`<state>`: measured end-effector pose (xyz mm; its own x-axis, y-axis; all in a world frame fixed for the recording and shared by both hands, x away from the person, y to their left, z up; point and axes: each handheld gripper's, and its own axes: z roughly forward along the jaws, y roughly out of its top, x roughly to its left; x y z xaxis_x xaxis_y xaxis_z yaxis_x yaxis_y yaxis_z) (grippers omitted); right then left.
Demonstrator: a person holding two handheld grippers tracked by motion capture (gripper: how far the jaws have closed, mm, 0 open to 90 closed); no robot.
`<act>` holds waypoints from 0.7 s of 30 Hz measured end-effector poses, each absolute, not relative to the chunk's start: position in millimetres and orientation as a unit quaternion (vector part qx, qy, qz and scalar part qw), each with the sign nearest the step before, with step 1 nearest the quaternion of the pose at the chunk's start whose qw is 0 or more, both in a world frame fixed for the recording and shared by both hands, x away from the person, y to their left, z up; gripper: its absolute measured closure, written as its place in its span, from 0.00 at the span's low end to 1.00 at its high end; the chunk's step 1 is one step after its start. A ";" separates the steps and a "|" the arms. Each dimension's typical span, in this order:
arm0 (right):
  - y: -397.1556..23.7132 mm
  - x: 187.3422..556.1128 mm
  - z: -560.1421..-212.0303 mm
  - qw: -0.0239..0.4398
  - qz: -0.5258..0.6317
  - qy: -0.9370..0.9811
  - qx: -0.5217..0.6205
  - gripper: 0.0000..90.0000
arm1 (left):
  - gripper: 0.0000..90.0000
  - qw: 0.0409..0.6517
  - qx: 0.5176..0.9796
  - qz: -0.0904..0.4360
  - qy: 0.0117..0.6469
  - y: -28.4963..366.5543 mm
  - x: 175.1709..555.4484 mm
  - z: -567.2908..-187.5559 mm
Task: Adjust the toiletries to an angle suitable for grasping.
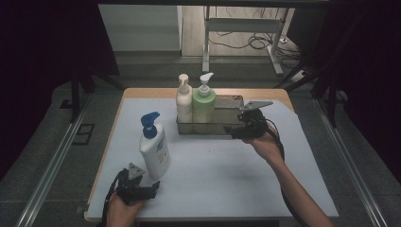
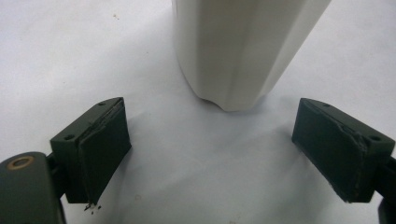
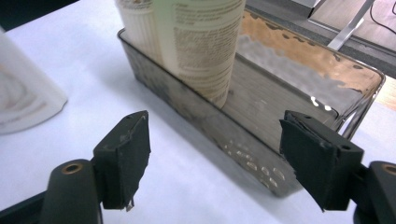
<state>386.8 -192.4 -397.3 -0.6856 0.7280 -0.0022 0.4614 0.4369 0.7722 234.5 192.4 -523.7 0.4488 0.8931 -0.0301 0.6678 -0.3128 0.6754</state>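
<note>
Two claws gaping empty, left claw (image 2: 212, 149) facing white bottle (image 2: 243, 46), right claw (image 3: 217, 158) facing tray (image 3: 261, 154).

The tabletop (image 1: 302, 156) carries a pale blue-white sheet, with a wooden edge showing along its far and left sides. Around it lies grey floor (image 1: 47, 137), crossed by metal rails (image 1: 52, 163) on both sides. Beyond the tabletop's far edge stands a white table frame (image 1: 241, 28) with black cables (image 1: 246, 42) looped beneath it. Dark curtains (image 1: 42, 47) close both flanks.
</note>
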 end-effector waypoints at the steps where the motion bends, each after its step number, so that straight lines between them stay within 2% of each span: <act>1: -193.5 383.6 -396.9 0.170 0.391 0.832 0.355 0.26 | 0.12 0.316 0.790 0.178 0.494 192.5 234.5 -523.7; 11: -205.8 352.3 -401.1 0.161 0.381 0.844 0.341 0.14 | 0.12 0.316 0.791 0.178 0.493 192.6 234.5 -523.7; 15: -213.5 340.6 -406.0 0.159 0.378 0.845 0.344 0.04 | 0.12 0.316 0.790 0.178 0.494 192.4 234.6 -523.7; 21: -227.6 323.7 -416.5 0.158 0.377 0.842 0.353 0.00 | 0.12 0.315 0.791 0.178 0.494 192.3 234.7 -523.5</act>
